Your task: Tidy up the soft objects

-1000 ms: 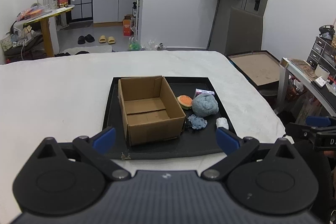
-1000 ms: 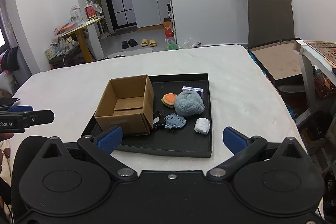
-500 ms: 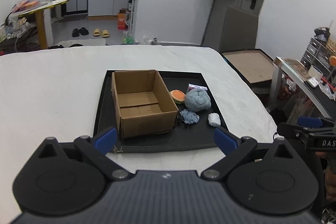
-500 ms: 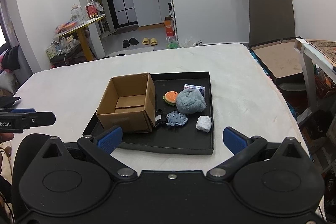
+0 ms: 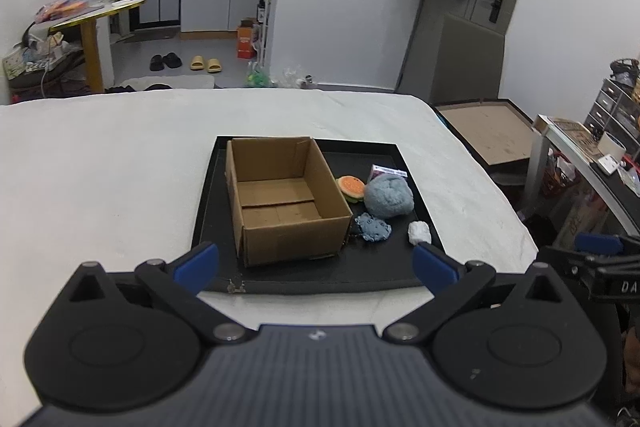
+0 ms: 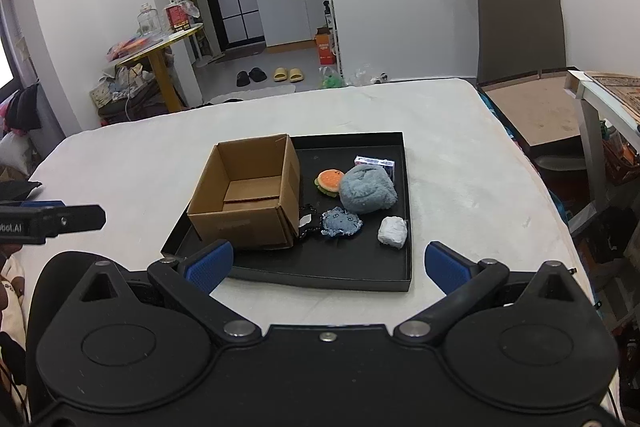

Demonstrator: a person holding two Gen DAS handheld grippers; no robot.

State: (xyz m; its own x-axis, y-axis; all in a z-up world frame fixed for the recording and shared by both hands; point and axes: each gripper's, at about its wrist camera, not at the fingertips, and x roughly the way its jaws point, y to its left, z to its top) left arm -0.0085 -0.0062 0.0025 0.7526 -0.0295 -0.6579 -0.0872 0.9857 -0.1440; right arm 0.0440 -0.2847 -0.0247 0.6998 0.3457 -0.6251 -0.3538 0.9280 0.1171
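Observation:
An empty open cardboard box [image 5: 282,195] [image 6: 248,191] stands on the left half of a black tray [image 5: 304,279] [image 6: 352,275] on the white bed. Right of it lie a burger plush [image 5: 351,188] [image 6: 330,181], a big blue-grey plush [image 5: 388,195] [image 6: 367,188], a small blue plush [image 5: 373,226] [image 6: 341,222], a white roll [image 5: 419,232] [image 6: 393,231], a small black item [image 6: 307,222] and a purple-white carton [image 5: 387,171] [image 6: 374,162]. My left gripper [image 5: 316,263] and right gripper [image 6: 326,263] are open and empty, hovering before the tray's near edge.
The white bed [image 5: 100,187] surrounds the tray. A framed board [image 5: 492,131] and a desk with clutter [image 5: 592,155] stand to the right. A yellow table [image 6: 160,47], slippers and the kitchen doorway lie beyond the bed.
Both grippers have shifted slightly relative to the tray; the left view swung a little. Jaws stay open. Objects on the tray have not moved.

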